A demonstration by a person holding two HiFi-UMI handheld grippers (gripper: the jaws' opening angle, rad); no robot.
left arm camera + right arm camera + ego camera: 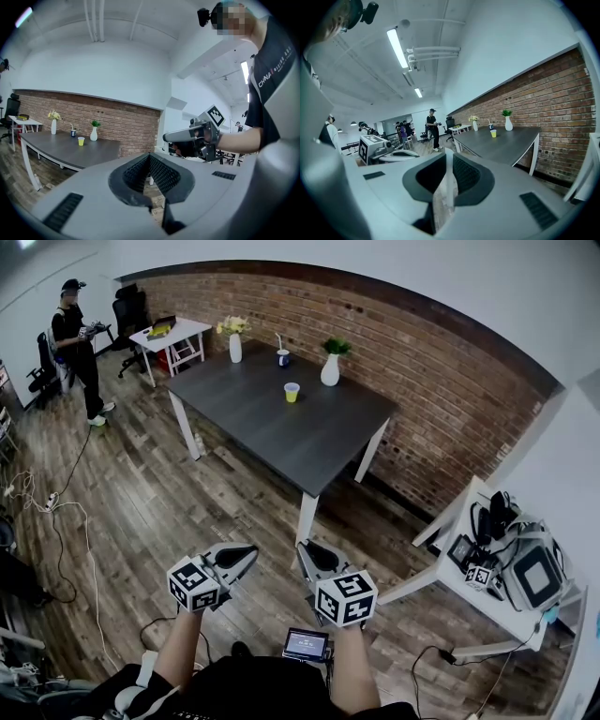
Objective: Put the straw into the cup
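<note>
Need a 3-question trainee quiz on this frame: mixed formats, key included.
1. True or false: the left gripper holds the straw.
2. Multiple choice: the yellow cup stands on A) a shelf B) the dark table C) a tray.
3. Fill in: the straw stands in the ___ cup, between the flower vase and the plant vase.
Key: 1 false; the left gripper and right gripper both have jaws together and hold nothing. 2 B. 3 blue, the blue cup.
</note>
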